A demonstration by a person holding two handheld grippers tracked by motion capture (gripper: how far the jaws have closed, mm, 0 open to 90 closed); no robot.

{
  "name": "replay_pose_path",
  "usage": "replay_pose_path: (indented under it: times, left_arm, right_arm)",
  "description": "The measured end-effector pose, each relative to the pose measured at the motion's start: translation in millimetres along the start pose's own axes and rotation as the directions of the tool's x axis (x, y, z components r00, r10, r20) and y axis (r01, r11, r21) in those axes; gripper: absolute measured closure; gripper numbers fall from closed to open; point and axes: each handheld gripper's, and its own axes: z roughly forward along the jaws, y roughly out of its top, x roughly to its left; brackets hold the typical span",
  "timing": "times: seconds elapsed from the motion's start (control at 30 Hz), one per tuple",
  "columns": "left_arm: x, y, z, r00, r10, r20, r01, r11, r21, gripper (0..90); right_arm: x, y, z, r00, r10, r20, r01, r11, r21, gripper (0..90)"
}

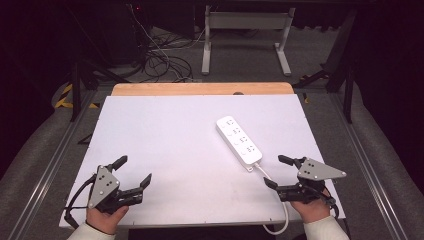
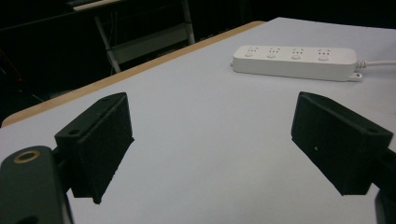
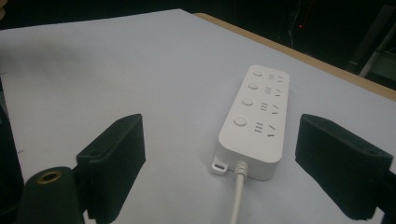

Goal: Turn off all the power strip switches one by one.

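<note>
Fingers on the right gripper are spread wide and hold nothing. Fingers on the left gripper are wide apart too, and empty. A white power strip lies flat on the table, just ahead of the right gripper. It looks hard, smooth and light. Pinching its long sides seems best. Its cord bends easily.

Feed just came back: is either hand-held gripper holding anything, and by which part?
Nothing is held. The left hand-held gripper and right hand-held gripper are both open, apart from the power strip.
</note>
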Motion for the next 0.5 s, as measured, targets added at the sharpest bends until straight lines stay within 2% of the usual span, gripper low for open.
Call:
replay_pose_path:
  times: [0.17, 0.5]
  left_arm:
    - [-1.1, -0.1, 0.4, 1.0, -0.003, 0.001, 0.003, 1.0, -0.001, 13.1]
    - [-0.7, 0.0, -0.1, 1.0, 0.006, 0.001, -0.006, 1.0, -0.001, 13.1]
  right_arm:
    - [-1.1, 6.4, 2.1, 1.0, -0.005, 0.003, 0.005, 1.0, 0.007, 17.6]
    - [-6.8, 29.6, 17.2, 0.999, 0.022, -0.039, -0.02, 0.999, 0.05, 28.6]
